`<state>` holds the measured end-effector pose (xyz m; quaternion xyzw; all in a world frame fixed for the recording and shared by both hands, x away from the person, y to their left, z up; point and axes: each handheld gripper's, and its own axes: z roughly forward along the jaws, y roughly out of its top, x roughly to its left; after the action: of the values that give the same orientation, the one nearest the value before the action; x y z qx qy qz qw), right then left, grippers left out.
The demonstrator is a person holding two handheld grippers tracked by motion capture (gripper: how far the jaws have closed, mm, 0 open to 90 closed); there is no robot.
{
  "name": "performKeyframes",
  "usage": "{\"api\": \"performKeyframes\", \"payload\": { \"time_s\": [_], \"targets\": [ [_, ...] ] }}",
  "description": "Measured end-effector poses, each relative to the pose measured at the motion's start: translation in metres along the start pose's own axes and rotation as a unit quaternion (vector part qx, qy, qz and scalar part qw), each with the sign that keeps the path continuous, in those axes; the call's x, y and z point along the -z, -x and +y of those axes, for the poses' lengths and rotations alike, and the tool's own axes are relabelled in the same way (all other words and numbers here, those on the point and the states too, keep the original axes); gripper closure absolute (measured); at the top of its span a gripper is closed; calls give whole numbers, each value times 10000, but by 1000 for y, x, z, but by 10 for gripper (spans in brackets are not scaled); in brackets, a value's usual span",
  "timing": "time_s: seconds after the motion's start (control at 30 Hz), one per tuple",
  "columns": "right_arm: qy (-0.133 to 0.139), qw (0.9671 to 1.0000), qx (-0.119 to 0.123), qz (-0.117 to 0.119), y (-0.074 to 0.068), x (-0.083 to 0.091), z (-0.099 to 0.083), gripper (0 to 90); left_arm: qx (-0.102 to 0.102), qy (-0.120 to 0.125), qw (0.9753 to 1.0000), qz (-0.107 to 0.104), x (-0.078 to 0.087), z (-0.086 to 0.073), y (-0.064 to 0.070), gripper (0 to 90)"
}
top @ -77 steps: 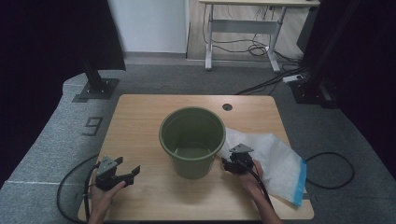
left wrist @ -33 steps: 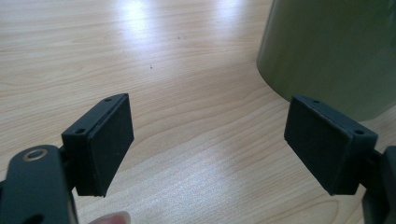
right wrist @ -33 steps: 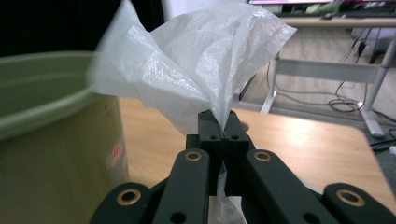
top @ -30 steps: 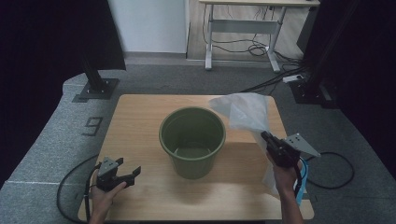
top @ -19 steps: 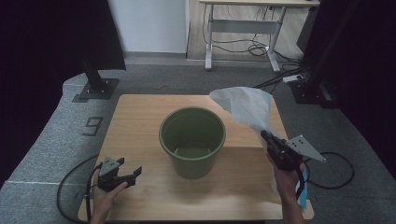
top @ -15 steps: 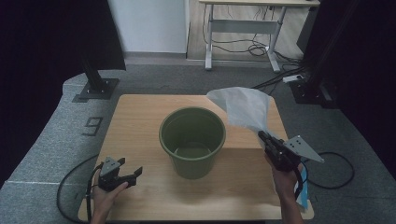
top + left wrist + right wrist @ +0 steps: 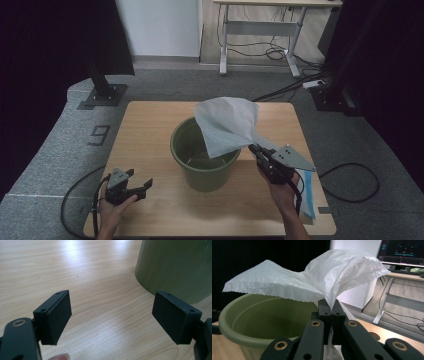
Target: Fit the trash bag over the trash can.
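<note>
Since the earlier frames, the right gripper point(image 7: 256, 150) has lifted the white plastic bag point(image 7: 227, 125) off the right side of the counter point(image 7: 150, 125) and carried it inward; the bag now hangs in the air over the right part of the green bucket's point(image 7: 202, 172) rim. The left gripper point(image 7: 140, 187) has stayed in place near the front left corner of the counter.

Right gripper: its fingers point(image 7: 324, 305) are clenched on a gathered fold of the bag point(image 7: 312, 280), pads pressed together with the film pinched between them. From the pinch the bag billows upward and spreads to both sides, one serrated edge reaching out over the bucket point(image 7: 249, 322) opening. The bag does not touch the bucket interior in the right gripper view.

Left gripper: its fingers point(image 7: 56, 315) are released, spread wide with nothing between them. It sits low over the counter point(image 7: 87, 277), pointing toward the bucket wall point(image 7: 180, 267), apart from it.

Bucket: it stands upright at the middle of the counter, opening upward.

Near the right edge of the counter, a flat blue-edged packet point(image 7: 307, 192) lies beside the person's right hand point(image 7: 282, 192).
</note>
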<state>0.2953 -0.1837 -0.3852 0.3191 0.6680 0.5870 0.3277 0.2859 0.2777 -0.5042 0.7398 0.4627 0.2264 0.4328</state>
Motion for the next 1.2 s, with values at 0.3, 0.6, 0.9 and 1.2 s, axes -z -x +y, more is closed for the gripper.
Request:
{"api": "performKeyframes", "payload": {
  "time_s": [0.3, 0.6, 0.9, 1.2],
  "targets": [
    [-350, 9988, 87, 334, -20, -28, -5, 886, 9, -2, 10000, 1, 1, 0, -1, 158],
    [-614, 9954, -80, 729, -27, -42, -6, 870, 36, 5, 10000, 2, 2, -1, -3, 158],
    [-790, 9897, -212, 1176, -30, -40, -5, 841, 29, -9, 10000, -8, 1, -1, -1, 158],
    [-342, 9957, -22, 863, -29, -15, -10, 420, 35, -21, 10000, 0, 0, -2, -2, 159]
  ]
}}
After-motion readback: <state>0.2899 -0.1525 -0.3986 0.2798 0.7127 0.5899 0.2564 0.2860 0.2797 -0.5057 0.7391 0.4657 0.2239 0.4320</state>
